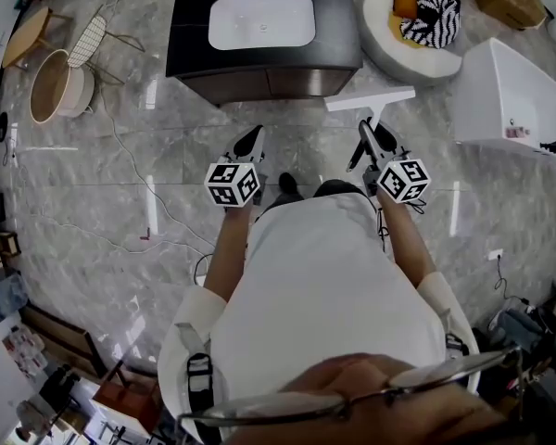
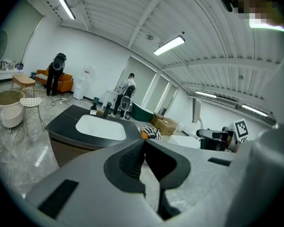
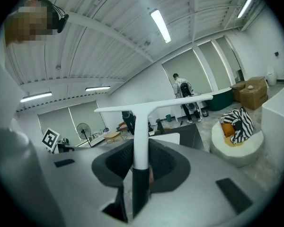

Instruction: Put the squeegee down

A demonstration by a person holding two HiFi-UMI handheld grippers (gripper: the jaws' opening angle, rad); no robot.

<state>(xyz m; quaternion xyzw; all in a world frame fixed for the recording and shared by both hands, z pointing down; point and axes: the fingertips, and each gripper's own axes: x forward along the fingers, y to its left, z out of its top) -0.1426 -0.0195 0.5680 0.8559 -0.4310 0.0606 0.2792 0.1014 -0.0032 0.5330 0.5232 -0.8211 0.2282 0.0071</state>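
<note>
Squeegee (image 3: 141, 126) hasn't been put down yet. It's clamped by its dark handle in the right gripper (image 3: 141, 159), white blade held up in the air near the black vanity (image 1: 259, 58). The left gripper (image 2: 144, 144) is pinched closed on nothing. The sink basin (image 1: 259, 21) looks empty, and a zebra-striped cloth thing (image 1: 435, 12) is parked in the round white pouf (image 1: 380, 35).

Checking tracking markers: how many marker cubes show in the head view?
2. The left cube rides on the left tool, left of centre; the right cube on the right tool, which grips the squeegee. None looks hidden.
</note>
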